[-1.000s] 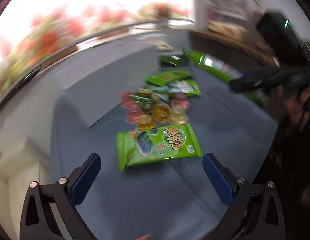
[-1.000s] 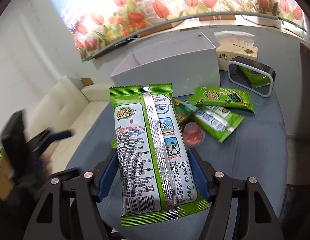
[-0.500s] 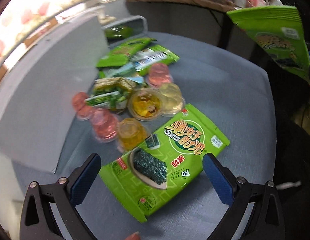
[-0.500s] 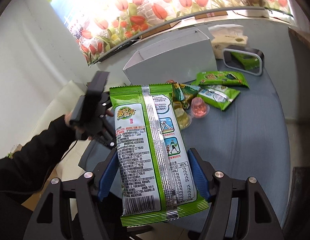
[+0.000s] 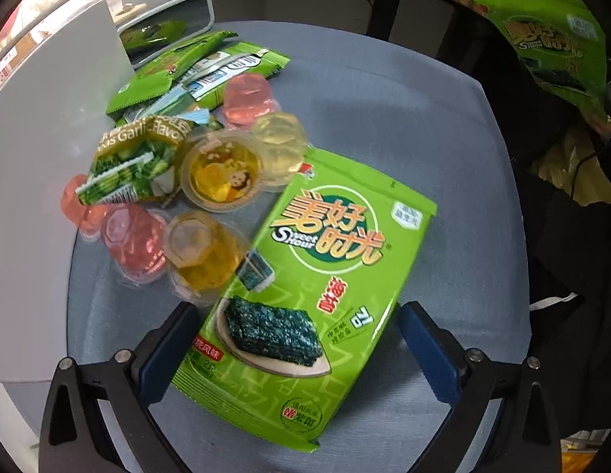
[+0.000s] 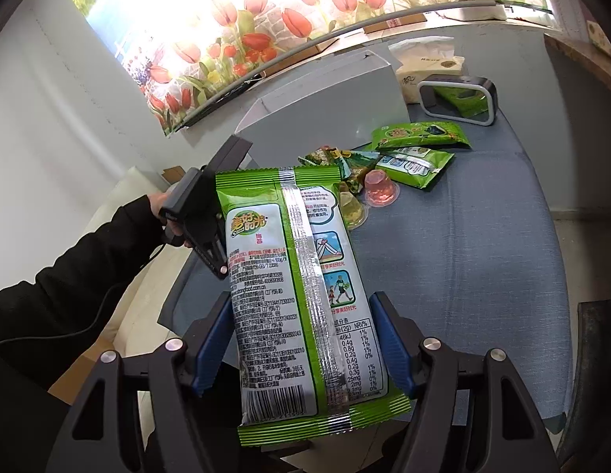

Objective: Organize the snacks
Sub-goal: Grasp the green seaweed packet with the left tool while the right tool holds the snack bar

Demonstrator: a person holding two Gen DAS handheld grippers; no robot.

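Left wrist view: the left gripper point(image 5: 293, 349) is held wide open above a seaweed pack point(image 5: 305, 295) lying flat near the tabletop's point(image 5: 423, 126) front edge — the pack is between the pads, untouched. Jelly cups point(image 5: 203, 252) are clustered beside it, toward the white box point(image 5: 49, 118). In the right wrist view, a second pack point(image 6: 297, 295) is clamped upright in the right gripper point(image 6: 301, 349) — back side to the camera, over the tabletop's near edge.

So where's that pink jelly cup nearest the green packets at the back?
In the left wrist view the pink jelly cup sits on the grey table, upper left of centre, touching the pale yellow jelly cup and just below the small green packets.
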